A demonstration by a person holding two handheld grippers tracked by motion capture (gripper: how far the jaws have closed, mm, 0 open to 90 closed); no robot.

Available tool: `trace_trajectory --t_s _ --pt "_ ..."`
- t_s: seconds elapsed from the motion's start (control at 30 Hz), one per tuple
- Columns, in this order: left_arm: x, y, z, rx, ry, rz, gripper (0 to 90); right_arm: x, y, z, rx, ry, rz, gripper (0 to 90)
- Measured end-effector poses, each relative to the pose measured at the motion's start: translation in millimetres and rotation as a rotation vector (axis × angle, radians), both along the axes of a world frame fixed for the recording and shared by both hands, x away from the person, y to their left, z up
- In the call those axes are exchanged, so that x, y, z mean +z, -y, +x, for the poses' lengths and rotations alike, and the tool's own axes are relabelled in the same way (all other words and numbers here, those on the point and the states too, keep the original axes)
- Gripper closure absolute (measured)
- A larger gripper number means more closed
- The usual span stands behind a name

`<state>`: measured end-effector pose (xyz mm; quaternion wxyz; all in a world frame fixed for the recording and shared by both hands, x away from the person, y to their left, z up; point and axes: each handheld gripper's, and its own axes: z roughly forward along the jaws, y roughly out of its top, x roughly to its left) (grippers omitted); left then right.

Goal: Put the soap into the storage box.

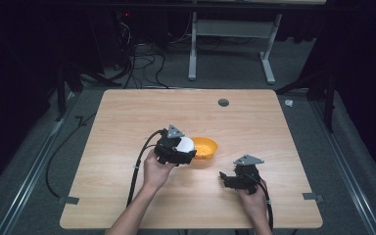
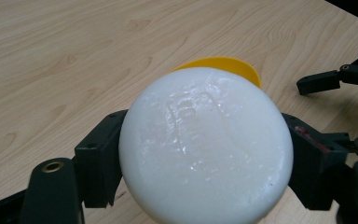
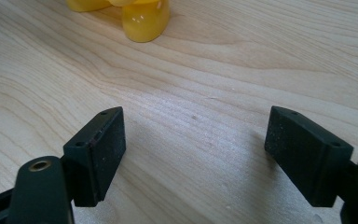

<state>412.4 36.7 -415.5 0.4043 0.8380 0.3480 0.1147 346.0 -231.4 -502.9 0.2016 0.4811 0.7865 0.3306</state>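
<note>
White and glossy, the round bowl [image 2: 206,147] sits squeezed between the two black jaws of the left gripper [image 1: 177,149]; it is turned so that its smooth, slightly dimpled underside faces the gripper's camera, with faint moulded marks near the middle; the jaw pads press on its opposite sides, so this gripper is clamped on the bowl and carries it clear of the table [image 1: 127,117]. Just behind it, in the high view, lies a yellow bowl [image 1: 204,147] of shiny plastic, shallow and round, resting on the pale wood-grain tabletop; the white bowl hangs right beside and partly over its near-left edge, though I cannot tell whether the two touch. A person's left hand [image 1: 155,171] grips the tool from below, a black cable looping away toward the table's near-left edge.

Off to the right, well apart from both bowls, the right gripper [image 1: 229,180] is held low above the wood; its jaws stand spread wide with nothing between them, the rough matte pads [image 3: 109,140] facing each other across bare grain; the yellow bowl's rim shows far ahead of it.
</note>
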Motion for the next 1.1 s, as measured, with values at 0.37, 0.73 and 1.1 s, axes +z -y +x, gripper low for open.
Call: trace_trajectory --t_s 0.37,0.73,1.1 --pt "0.1 15.7 12.9 -0.004 -0.007 0.017 24.7 0.0 0.2 0.1 0.000 0.000 0.001 21.3" --pt "-3.4 32.0 23.6 -0.014 -0.010 0.047 24.7 0.0 0.0 -0.1 0.000 -0.002 0.001 21.3" --pt "-13.0 38.6 32.6 -0.010 -0.029 0.048 24.7 -0.1 -0.3 0.0 0.000 0.001 -0.002 21.4"
